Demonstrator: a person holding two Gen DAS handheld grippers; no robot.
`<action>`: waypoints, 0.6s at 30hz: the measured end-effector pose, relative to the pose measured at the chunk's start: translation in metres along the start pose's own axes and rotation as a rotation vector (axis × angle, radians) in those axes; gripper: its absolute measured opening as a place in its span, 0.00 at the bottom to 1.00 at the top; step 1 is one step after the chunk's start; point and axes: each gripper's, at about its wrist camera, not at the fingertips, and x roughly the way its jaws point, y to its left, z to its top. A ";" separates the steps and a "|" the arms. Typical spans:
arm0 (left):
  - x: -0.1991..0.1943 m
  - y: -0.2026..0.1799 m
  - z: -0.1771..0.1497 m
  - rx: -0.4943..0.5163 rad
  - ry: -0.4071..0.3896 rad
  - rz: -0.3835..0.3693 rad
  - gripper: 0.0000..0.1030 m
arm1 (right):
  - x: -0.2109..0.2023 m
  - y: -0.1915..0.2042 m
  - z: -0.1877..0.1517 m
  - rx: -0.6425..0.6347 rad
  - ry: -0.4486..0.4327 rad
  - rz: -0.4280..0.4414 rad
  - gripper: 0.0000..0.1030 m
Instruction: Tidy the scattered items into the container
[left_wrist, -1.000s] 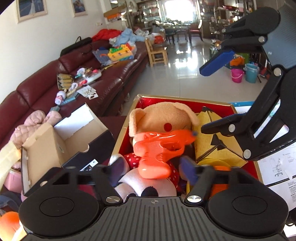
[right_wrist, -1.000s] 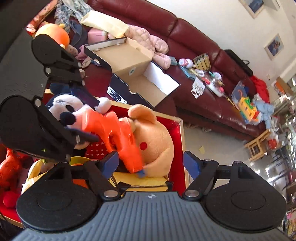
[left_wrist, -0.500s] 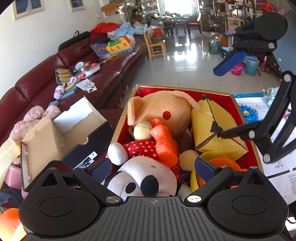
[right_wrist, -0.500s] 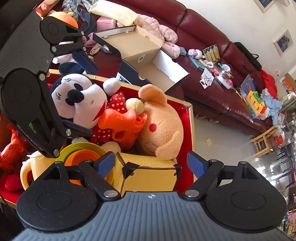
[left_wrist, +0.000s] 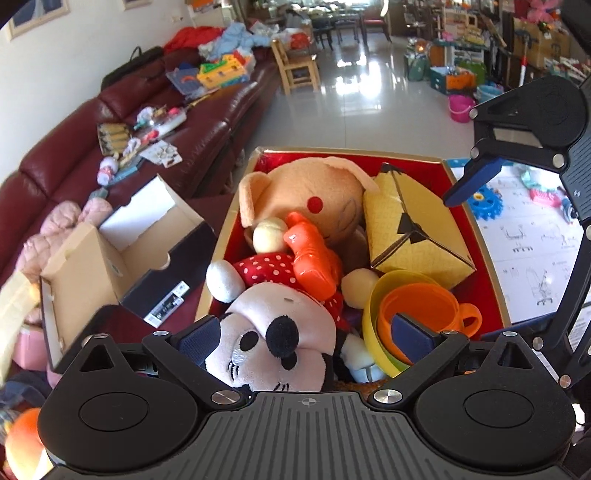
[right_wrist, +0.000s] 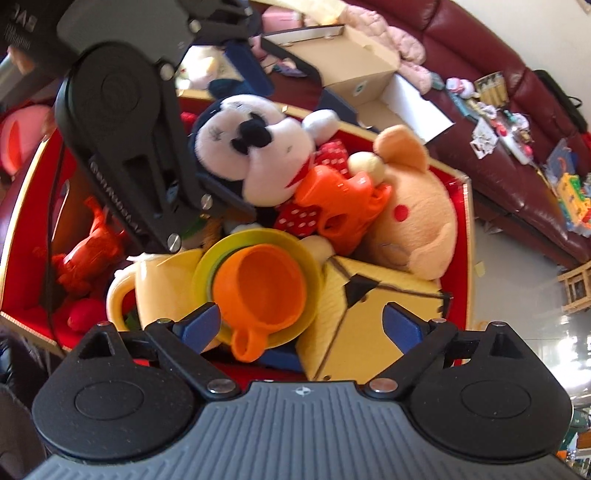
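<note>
A red box with a gold rim (left_wrist: 491, 258) (right_wrist: 468, 236) holds an orange toy water gun (left_wrist: 314, 258) (right_wrist: 340, 206) lying on a Minnie Mouse plush (left_wrist: 273, 332) (right_wrist: 251, 147), a tan plush (left_wrist: 314, 192) (right_wrist: 413, 218), a yellow paper box (left_wrist: 410, 225) (right_wrist: 369, 306), an orange cup (left_wrist: 424, 306) (right_wrist: 262, 284) in a yellow bowl, and a cream jug (right_wrist: 162, 284). My left gripper (left_wrist: 306, 336) is open and empty above the Minnie plush. My right gripper (right_wrist: 301, 326) is open and empty above the cup and paper box.
An open cardboard shoebox (left_wrist: 110, 254) (right_wrist: 351, 62) stands beside the red box. A dark red sofa (left_wrist: 122, 140) (right_wrist: 517, 122) carries scattered toys and papers. A white instruction sheet with small toys (left_wrist: 524, 229) lies to the right. Red toys (right_wrist: 88, 254) sit at the box's near end.
My left gripper opened and let go of the orange water gun, which now lies on the plush toys. Both grippers have pulled back from the box.
</note>
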 end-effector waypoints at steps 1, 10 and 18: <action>-0.002 -0.004 -0.001 0.023 -0.009 0.009 0.99 | 0.001 0.002 -0.001 0.000 0.006 0.003 0.93; -0.018 -0.027 -0.013 0.147 -0.121 0.014 1.00 | 0.012 0.010 -0.005 0.037 0.039 -0.002 0.95; 0.000 -0.025 -0.024 0.093 -0.013 0.001 1.00 | 0.020 0.019 -0.009 0.085 0.059 0.020 0.96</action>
